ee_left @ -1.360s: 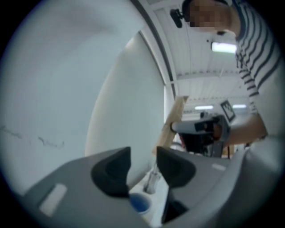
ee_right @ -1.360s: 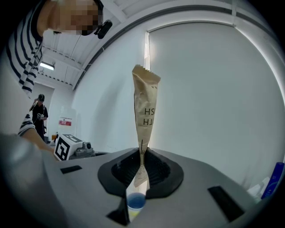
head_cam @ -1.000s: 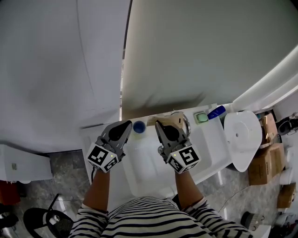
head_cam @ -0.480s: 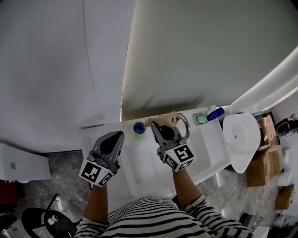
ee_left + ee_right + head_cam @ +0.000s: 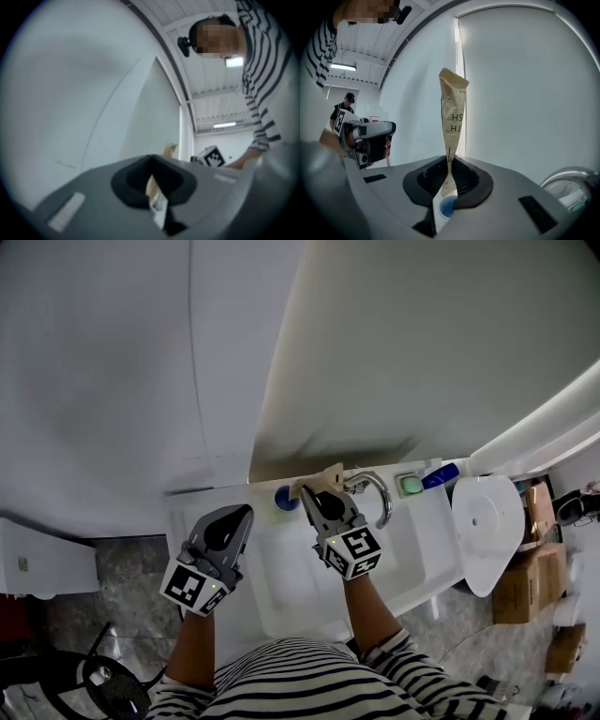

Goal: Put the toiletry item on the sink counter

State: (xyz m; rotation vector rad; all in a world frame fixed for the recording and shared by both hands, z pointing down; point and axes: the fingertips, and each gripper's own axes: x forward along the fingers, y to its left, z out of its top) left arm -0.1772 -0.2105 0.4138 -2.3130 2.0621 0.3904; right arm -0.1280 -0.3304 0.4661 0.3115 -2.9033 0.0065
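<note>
Right hand-held gripper clamps a beige tube, lettering seen only in its view; left hand-held gripper closed.

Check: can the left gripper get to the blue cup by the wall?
Probably yes: nothing lies between the left gripper and the blue cup; the right gripper holds its tube close beside it.

white walls | grey marbled floor | cardboard boxes — far right, on floor
</note>
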